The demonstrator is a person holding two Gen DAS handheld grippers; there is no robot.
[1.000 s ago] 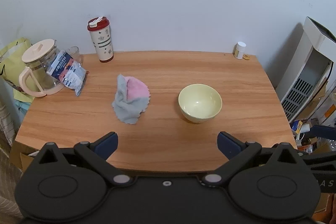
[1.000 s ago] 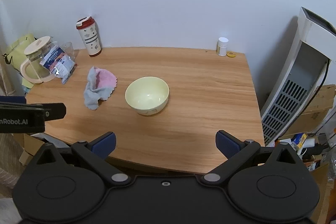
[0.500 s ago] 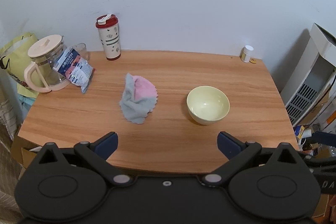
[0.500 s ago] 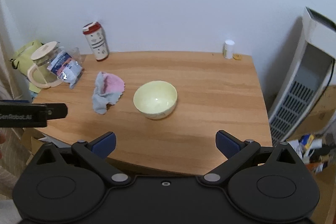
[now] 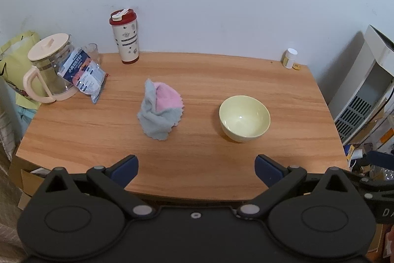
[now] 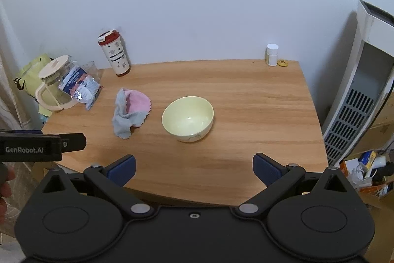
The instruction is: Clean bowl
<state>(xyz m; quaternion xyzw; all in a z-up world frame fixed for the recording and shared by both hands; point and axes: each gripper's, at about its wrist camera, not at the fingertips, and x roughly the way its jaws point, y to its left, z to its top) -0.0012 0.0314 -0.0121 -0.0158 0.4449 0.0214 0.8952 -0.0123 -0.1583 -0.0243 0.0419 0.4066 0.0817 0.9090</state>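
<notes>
Both views shifted; L tongs (image 5: 195, 170) & R tongs (image 6: 194, 169) spread, empty; bowl (image 5: 244, 118) untouched.

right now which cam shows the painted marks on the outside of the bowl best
The right wrist view: the bowl shows faint dark marks low on its near outer wall. In the left wrist view the same bowl shows its inside and a plain-looking outer wall, with no marks visible.

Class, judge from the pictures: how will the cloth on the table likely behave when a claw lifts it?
The cloth lies crumpled in soft folds, so it will probably droop and hang limp. It looks thin and fluffy, so likely light. Its fuzzy surface should grip well rather than slip.
</notes>
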